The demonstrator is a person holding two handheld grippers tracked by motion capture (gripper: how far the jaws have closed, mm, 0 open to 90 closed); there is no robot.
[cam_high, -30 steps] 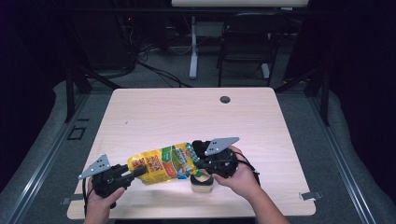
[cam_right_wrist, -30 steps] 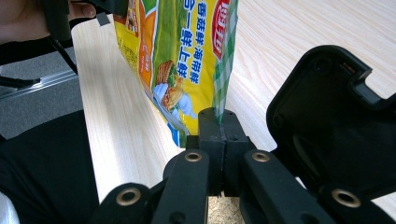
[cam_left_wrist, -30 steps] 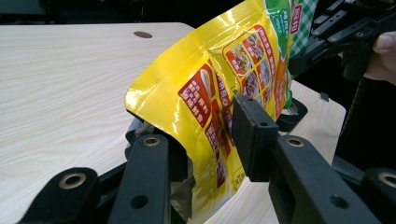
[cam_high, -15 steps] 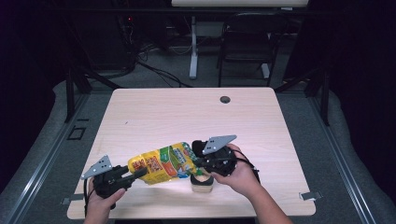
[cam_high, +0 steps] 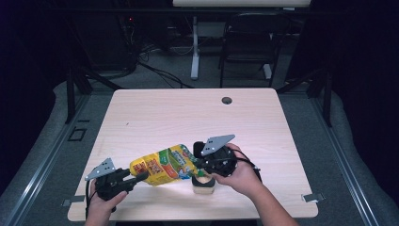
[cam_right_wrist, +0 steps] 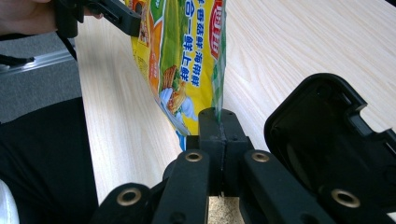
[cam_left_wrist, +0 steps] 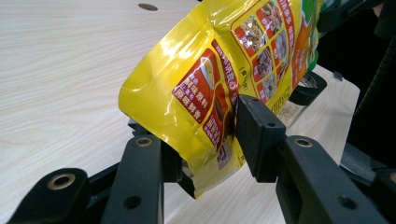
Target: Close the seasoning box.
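Counter: pale wood top (cam_high: 155, 117) with a round cable hole (cam_high: 227, 100) near its far edge; the work sits close to the near edge, left of the middle, within easy reach of both hands.

Pouch: yellow and green printed snack pouch (cam_high: 163, 165), held off the counter between the two claws and stretched lengthwise. Its yellow bottom end points toward the near left corner and its green top end points right. Judged from the tilt, it is being held as a chute so the contents run down to the container.

Left claw: left claw (cam_high: 141, 176) stands at the pouch's yellow bottom end. In the left gripper view the right pad (cam_left_wrist: 254, 135) touches the foil and the other pad sits behind the crumpled corner. The jaws have just been opening, so the grip looks loosened, though the end is not yet free.

Right claw: right claw (cam_right_wrist: 219, 126) has its jaws together, clamped on the green sealed edge of the pouch (cam_right_wrist: 187, 60), which stands up from between the pads. Probably this hold carries the pouch while the left end is let go.

Container: small pale tub (cam_high: 203, 184) rests on the counter just under the right claw, near the near edge, with light crumbly grains (cam_right_wrist: 223, 210) in it.

Lid: black hinged lid (cam_right_wrist: 336, 140) stands flipped open beside the right claw, out of the pouring path.
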